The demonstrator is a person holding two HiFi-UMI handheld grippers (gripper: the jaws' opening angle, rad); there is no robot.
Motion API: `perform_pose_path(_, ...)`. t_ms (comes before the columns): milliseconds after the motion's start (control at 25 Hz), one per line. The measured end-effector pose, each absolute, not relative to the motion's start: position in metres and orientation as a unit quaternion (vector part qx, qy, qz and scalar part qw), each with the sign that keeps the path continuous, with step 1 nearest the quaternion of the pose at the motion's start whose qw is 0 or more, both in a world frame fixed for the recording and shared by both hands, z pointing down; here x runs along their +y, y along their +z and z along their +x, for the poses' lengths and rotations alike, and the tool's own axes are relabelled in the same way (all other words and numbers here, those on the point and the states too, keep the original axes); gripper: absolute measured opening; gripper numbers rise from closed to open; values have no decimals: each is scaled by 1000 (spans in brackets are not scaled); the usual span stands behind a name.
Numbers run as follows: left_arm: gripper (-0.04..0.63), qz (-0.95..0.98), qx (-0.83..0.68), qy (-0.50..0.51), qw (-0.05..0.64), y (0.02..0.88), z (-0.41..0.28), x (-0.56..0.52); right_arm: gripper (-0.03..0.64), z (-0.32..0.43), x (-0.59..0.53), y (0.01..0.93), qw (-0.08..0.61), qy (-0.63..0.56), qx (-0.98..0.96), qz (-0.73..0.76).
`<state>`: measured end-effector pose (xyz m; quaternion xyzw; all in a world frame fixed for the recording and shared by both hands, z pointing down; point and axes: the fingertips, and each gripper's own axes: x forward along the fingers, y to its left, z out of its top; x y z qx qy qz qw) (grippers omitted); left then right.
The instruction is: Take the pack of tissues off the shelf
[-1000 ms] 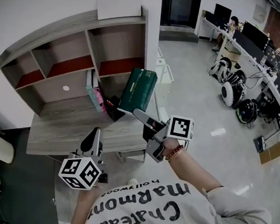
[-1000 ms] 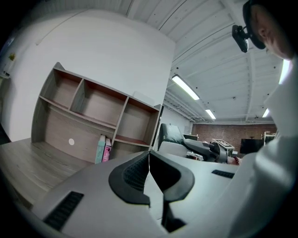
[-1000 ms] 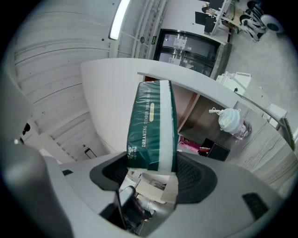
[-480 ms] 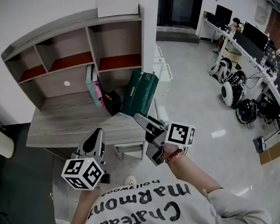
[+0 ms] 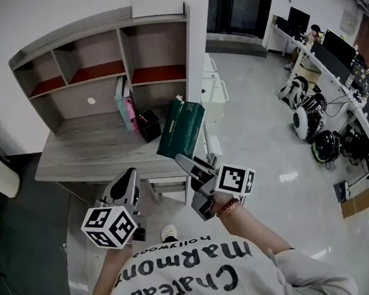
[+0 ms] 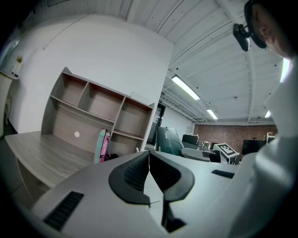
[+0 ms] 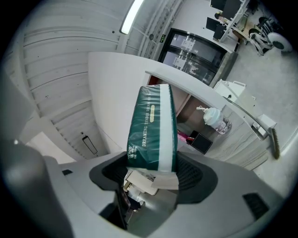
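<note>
My right gripper (image 5: pixel 182 157) is shut on the dark green pack of tissues (image 5: pixel 181 128), which hangs in the air in front of the desk, clear of the wooden shelf (image 5: pixel 109 56). In the right gripper view the pack (image 7: pixel 152 131) stands upright between the two pads (image 7: pixel 188 172), its lower end pressed by both. My left gripper (image 5: pixel 129 179) is held low near the desk's front edge, jaws together and holding nothing. In the left gripper view the black pads (image 6: pixel 135 174) meet in the middle.
On the desk (image 5: pixel 83 159) under the shelf stand pink and teal books (image 5: pixel 125 111) and a small black box (image 5: pixel 149 125). A white box (image 5: pixel 158 4) lies on top of the shelf. White stools (image 5: pixel 214 89) stand to the right; office desks and equipment lie farther right.
The right gripper has drawn the tissue pack back toward me, away from the shelf. The view has shifted a little; the left gripper stays about where it was.
</note>
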<state>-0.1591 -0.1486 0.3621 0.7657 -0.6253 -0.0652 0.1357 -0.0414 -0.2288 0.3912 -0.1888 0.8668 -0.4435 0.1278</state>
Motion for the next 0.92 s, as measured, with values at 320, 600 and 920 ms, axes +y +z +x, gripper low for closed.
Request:
perform_pose_path(320, 17, 759, -632, -68, 139, 372, -146, -116, 319, -29, -197, 402, 125, -446, 867, -182)
perform_pose_path(600, 17, 761, -630, -65, 140, 369, -144, -116, 319, -26, -196, 398, 131, -447, 866, -183)
perform_pose_path(920, 17, 758, -633, -60, 144, 375, -143, -106, 319, -24, -187, 407, 127, -455, 863, -181)
